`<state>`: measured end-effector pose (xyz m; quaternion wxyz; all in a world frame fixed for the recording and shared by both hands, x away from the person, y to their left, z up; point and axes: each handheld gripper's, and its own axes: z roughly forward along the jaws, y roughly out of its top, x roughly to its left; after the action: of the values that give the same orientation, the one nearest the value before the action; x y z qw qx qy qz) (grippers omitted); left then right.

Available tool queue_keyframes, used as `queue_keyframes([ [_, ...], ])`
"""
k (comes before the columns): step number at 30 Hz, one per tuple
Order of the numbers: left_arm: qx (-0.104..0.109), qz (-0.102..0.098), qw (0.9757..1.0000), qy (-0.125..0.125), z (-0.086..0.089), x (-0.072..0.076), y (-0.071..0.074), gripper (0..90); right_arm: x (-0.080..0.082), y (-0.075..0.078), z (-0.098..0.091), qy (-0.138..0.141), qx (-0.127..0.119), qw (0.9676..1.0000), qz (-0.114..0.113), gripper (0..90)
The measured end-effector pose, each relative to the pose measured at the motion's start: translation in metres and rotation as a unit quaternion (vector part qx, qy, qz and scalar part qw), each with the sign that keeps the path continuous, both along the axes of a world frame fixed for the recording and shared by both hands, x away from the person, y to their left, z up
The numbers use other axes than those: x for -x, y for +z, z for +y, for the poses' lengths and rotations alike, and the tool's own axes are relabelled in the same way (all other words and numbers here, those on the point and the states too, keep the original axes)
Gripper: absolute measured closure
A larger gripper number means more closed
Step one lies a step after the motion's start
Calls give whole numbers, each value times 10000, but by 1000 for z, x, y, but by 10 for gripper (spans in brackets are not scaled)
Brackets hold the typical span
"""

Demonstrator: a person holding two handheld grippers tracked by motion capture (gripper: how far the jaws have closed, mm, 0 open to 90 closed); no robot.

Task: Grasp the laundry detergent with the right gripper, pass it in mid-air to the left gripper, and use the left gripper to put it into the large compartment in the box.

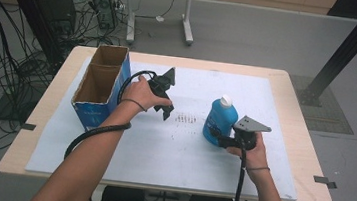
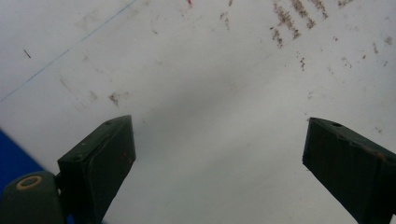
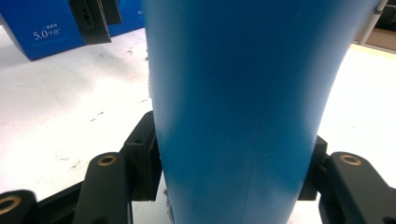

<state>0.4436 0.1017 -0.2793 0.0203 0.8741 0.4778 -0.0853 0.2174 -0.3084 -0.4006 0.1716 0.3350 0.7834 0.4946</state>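
One blue bottle [image 1: 220, 119] clamped upright in rt gripper [image 1: 219, 137]; box [image 1: 101, 86] looks empty.

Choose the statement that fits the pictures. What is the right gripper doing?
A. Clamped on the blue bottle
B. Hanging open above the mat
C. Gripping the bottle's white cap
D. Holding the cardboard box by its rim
A: in the right gripper view the right gripper has its jaws pressed against both sides of the blue bottle, which stands on the white mat.

One blue bottle [image 1: 220, 119], one box [image 1: 101, 86] — seemingly two compartments.
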Motion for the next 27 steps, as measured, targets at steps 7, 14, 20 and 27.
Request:
queue_keyframes([
  [7, -2, -1, 10000, -26, 0, -1, 2, 98, 0, 0, 0, -7, -4, 10000, -11, 408],
  [14, 6, 6, 10000, -37, -1, -1, 1, 98, 1, 0, 0, -13, -1, 10000, -8, 408],
  [20, 8, -6, 10000, -38, -1, -1, 1, 98, 1, 0, 1, -17, 1, 10000, -5, 408],
  [27, 0, -21, 10000, -30, 1, 0, 3, 98, 1, 0, 1, -16, 1, 10000, -4, 407],
])
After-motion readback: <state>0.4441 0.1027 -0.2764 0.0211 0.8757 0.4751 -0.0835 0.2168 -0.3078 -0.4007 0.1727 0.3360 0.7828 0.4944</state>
